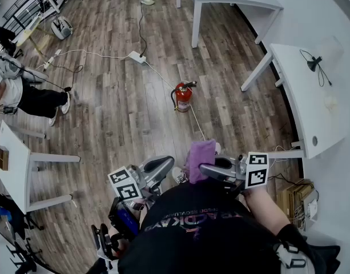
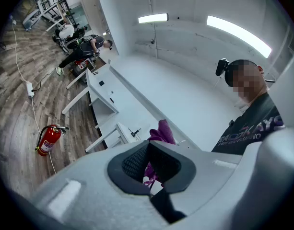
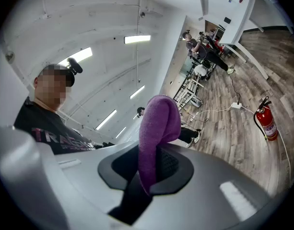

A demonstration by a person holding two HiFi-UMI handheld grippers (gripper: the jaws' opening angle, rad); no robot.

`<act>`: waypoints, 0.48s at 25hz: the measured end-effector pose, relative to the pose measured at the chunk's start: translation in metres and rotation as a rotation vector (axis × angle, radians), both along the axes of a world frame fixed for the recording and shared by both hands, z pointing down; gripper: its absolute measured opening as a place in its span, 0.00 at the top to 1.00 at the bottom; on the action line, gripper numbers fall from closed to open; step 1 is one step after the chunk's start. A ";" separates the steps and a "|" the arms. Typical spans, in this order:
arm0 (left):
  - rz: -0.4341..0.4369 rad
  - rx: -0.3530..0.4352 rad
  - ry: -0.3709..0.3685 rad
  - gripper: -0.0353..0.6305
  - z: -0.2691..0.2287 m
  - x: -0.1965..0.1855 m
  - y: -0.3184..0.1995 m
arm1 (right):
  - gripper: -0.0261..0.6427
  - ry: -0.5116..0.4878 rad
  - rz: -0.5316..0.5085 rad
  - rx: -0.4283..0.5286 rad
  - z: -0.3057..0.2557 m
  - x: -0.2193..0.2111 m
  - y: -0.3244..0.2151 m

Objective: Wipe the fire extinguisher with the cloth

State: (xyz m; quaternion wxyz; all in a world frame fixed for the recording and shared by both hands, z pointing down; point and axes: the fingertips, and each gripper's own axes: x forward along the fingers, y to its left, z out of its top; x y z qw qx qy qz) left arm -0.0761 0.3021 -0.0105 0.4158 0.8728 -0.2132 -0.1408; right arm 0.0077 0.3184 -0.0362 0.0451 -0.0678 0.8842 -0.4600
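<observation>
Cloth (image 1: 200, 154) is sitting pinched in our right gripper (image 1: 212, 169). Its purple fold is standing up out of the jaws, so a soft bulge is leading and can meet the extinguisher (image 1: 183, 97) first. The pads are pressing on the wad without meeting, because it is thick.

Our left gripper (image 1: 162, 165) is carrying nothing and its jaws are closed together. The purple showing past them in the left gripper view is only the cloth in the other tool.

We are holding both grippers level and close together at our chest, well short of the extinguisher. It is standing upright on the wood floor (image 1: 117, 113) ahead of us, clear of the tables (image 1: 300, 96) off to its sides. A white cable (image 1: 157, 72) is running just beside the extinguisher to a power strip (image 1: 136, 56) beyond it.

We are judging that wiping is not yet begun: we are needing to close the gap and stoop, since the extinguisher is low. We are probably keeping the left gripper free to steady the extinguisher, which may tip under a sideways rub.
</observation>
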 end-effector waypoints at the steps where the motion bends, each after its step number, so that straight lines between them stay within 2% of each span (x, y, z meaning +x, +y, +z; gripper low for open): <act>1: 0.000 -0.001 0.000 0.95 0.001 0.001 0.000 | 0.87 -0.001 -0.001 0.002 0.000 0.001 0.000; 12: -0.013 -0.010 -0.004 0.95 0.005 -0.003 -0.002 | 0.87 0.006 -0.017 0.004 0.004 -0.004 -0.002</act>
